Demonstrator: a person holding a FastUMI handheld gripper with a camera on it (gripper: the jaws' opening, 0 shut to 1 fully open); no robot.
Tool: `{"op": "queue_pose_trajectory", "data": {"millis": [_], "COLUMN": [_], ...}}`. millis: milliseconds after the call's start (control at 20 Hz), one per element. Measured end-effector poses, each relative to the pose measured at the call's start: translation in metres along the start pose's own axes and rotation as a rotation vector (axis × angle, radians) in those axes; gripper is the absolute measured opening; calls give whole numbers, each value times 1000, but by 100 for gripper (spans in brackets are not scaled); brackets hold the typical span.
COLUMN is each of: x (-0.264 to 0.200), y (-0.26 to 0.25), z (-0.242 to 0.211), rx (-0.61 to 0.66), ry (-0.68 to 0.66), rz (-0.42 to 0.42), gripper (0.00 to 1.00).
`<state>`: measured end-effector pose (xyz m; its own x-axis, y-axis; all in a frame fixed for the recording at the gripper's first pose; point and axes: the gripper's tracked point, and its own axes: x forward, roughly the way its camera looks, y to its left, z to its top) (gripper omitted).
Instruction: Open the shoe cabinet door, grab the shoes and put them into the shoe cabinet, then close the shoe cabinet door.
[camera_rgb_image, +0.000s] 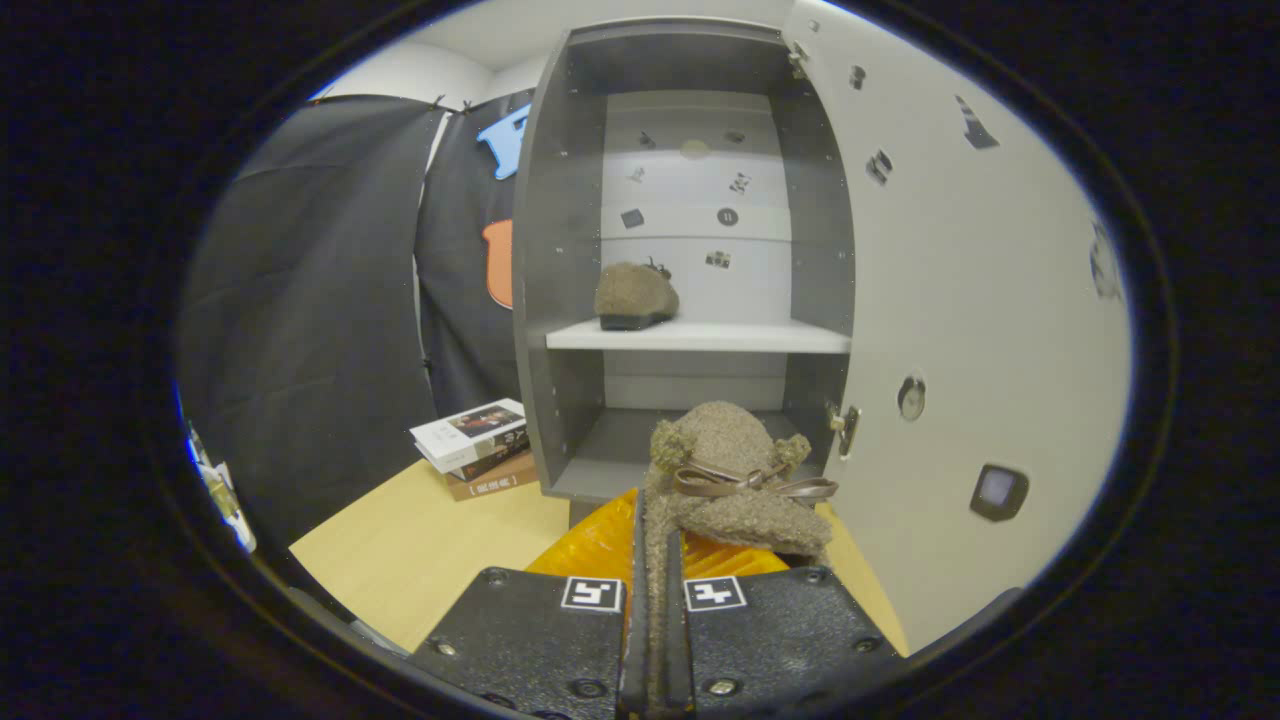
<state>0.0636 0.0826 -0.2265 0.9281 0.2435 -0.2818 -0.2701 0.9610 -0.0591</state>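
Fuzzy brown wool covers the shoe (735, 480) that the claw (655, 590) holds. The two fingers are pressed together on the back edge of this shoe, one on each side. The shoe sticks out just ahead of the fingers, with its toe pointing toward the cabinet. A shiny brown ribbon bow (750, 482) sits on top of it, between two little fluffy balls.

The claw points straight ahead and sits level, aimed at the low part of the shoe cabinet (560, 300). The cabinet is grey and stands on a pale wooden surface (400, 550). Its door (960, 300) is swung wide open beside the held shoe. The door is white with small stickers on it.

Inside the cabinet there is a white shelf (700, 336). A second fuzzy brown shoe (635, 296) rests on that shelf, near one side wall. The space under the shelf lies right beyond the held shoe.

A small stack of books (475, 448) lies on the surface just beside the cabinet. Black cloth (310, 320) hangs behind the books.
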Motion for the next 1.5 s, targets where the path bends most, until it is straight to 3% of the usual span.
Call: {"op": "queue_pose_trajectory", "data": {"millis": [200, 400, 700, 1000, 1200, 1500], "x": [-13, -12, 54, 155, 222, 287], "y": [-2, 2, -17, -63, -87, -83], "z": [71, 129, 201, 220, 212, 191], "rx": [-81, -79, 5, 73, 24, -44], "ry": [-65, -62, -1, 89, 138, 173], "rz": [-15, -7, -62, -145, -167, -111], "gripper": [10, 10, 10, 10, 10, 10]}}
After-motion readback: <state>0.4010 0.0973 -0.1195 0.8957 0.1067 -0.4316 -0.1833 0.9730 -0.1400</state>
